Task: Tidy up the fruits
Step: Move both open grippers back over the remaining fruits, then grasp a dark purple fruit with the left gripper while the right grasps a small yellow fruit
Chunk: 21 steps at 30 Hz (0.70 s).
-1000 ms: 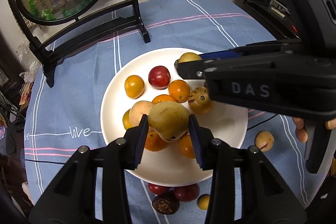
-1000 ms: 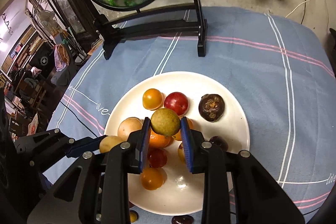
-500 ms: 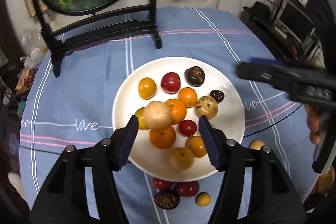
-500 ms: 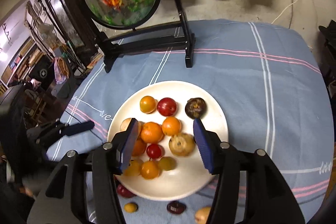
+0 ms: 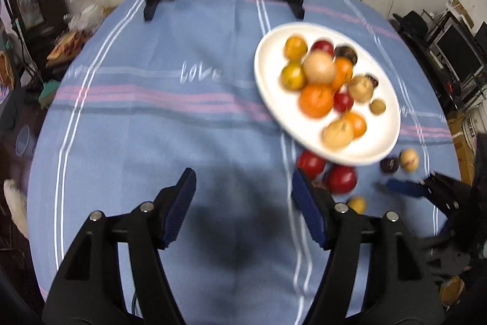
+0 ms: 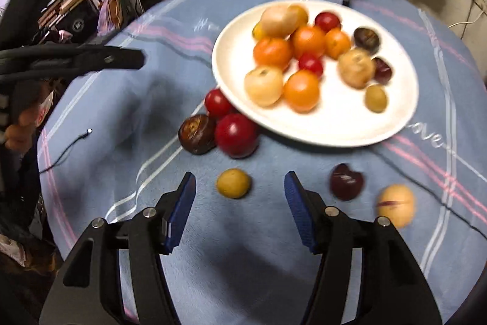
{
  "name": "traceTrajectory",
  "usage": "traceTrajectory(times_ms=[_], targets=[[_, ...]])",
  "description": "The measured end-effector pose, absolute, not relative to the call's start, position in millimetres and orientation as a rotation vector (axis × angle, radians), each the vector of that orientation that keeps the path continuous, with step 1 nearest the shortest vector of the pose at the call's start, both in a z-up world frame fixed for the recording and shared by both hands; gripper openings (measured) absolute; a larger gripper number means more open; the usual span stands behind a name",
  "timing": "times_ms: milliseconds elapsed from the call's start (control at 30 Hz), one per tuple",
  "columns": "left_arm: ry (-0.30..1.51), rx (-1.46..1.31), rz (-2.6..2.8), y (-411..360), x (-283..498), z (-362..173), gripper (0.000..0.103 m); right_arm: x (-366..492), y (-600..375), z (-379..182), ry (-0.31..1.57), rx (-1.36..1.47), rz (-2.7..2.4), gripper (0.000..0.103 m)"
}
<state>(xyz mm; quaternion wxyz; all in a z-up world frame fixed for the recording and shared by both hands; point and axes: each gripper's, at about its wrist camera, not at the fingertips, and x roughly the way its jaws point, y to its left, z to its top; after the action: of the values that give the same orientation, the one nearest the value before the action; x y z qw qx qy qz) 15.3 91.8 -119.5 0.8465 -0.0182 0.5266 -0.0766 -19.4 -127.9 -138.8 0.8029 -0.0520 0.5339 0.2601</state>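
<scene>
Both grippers are seen with their fingers spread, having just been opening, and nothing is held between them. The left gripper (image 5: 242,197) is hung over bare blue cloth (image 5: 170,124) on the counter. Most fruits are piled on the white plate (image 6: 328,127). A small yellow fruit (image 6: 233,183) is framed between the right gripper's (image 6: 239,195) fingers. Two red fruits (image 6: 236,135) and a dark one (image 6: 197,133) are crowded against the plate's near rim.
</scene>
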Motion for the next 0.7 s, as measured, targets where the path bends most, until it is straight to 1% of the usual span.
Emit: traceTrajectory(times_ms=[33, 100, 133, 167, 267, 367, 633, 700], targets=[[1.119, -0.036, -0.158, 93.5, 10.0, -122.6, 0.067, -16.3, -123.9, -145.2, 1.160, -0.111, 0.545, 0.061], [1.136, -0.029, -0.164, 94.2, 0.6, -129.7, 0.067, -13.8, -118.6, -152.8, 1.176, -0.116, 0.545, 0.051], [1.143, -0.023, -0.170, 92.4, -2.5, -132.4, 0.068, -13.0, -115.6, -155.8, 1.184, -0.137, 0.539, 0.037], [1.149, -0.015, -0.179, 89.2, -5.0, -134.9, 0.068, -14.1, -112.8, -158.9, 1.194, -0.161, 0.534, 0.028], [1.154, 0.016, -0.224, 75.4, -8.0, -139.3, 0.068, -19.3, -112.2, -152.5, 1.195, -0.173, 0.557, 0.027], [1.148, 0.061, -0.282, 52.3, -5.8, -142.2, 0.068, -19.4, -124.7, -141.2, 1.181, -0.123, 0.550, 0.027], [1.192, 0.207, -0.358, 3.7, 11.3, -178.6, 0.067, -22.3, -168.4, -130.4, 1.191, 0.025, 0.476, 0.027], [1.219, 0.222, -0.364, 0.3, 14.9, -187.2, 0.049, -23.5, -170.4, -132.3, 1.194, 0.035, 0.466, 0.027]])
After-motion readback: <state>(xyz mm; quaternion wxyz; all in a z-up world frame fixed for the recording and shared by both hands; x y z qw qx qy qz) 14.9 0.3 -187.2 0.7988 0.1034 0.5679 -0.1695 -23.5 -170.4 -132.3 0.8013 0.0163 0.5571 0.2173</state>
